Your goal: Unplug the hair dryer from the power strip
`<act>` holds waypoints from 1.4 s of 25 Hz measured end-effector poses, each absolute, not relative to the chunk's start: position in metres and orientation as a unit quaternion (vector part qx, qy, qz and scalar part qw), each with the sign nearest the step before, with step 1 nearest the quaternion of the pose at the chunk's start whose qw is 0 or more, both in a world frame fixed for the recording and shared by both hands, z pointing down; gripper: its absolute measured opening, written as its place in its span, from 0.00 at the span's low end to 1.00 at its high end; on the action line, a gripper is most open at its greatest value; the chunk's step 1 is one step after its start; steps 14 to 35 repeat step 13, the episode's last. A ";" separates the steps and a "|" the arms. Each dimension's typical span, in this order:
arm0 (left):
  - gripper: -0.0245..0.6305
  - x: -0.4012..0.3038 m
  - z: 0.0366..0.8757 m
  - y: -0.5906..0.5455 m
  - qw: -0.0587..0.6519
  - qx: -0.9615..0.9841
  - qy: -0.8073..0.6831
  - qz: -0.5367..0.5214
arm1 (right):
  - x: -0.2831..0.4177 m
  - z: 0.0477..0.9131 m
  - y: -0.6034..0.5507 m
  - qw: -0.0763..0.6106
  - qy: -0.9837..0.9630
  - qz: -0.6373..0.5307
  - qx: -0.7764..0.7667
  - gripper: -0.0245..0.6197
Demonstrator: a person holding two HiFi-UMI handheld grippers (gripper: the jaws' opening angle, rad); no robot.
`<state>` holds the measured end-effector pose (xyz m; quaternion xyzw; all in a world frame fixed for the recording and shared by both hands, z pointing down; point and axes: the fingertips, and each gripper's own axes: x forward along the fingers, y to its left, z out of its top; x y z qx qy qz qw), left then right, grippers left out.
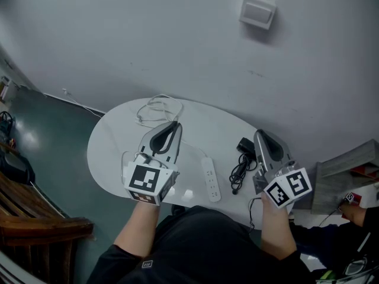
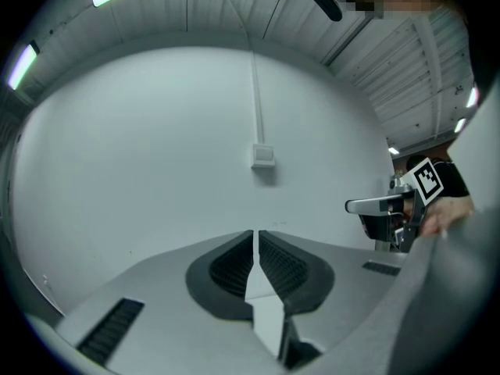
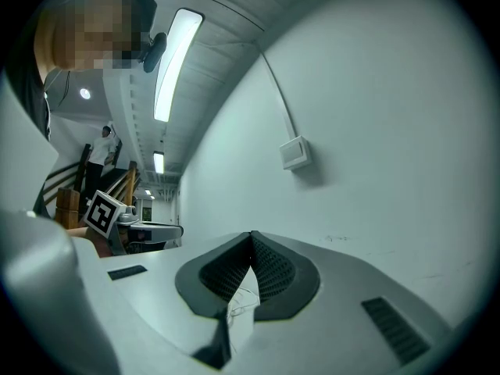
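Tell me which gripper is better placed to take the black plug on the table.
Right, probably. The right gripper is just beside the black plug; the left gripper is on the far side of the power strip.

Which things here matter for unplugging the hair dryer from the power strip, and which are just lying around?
For the job: white power strip; black plug and cord, lying beside the strip; left tool; right tool.
Just lying about: white cable; wall box; wooden bench.
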<state>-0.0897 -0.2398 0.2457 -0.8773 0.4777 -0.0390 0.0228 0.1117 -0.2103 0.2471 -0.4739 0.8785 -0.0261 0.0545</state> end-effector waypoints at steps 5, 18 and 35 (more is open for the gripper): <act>0.08 -0.088 0.246 -0.237 0.027 -0.879 0.474 -0.044 | 0.112 0.247 -0.210 0.053 0.878 -0.026 -0.475 0.09; 0.08 -0.089 0.247 -0.234 0.026 -0.879 0.474 -0.048 | 0.109 0.249 -0.208 0.057 0.880 -0.034 -0.470 0.09; 0.08 -0.089 0.247 -0.234 0.026 -0.879 0.474 -0.048 | 0.109 0.249 -0.208 0.057 0.880 -0.034 -0.470 0.09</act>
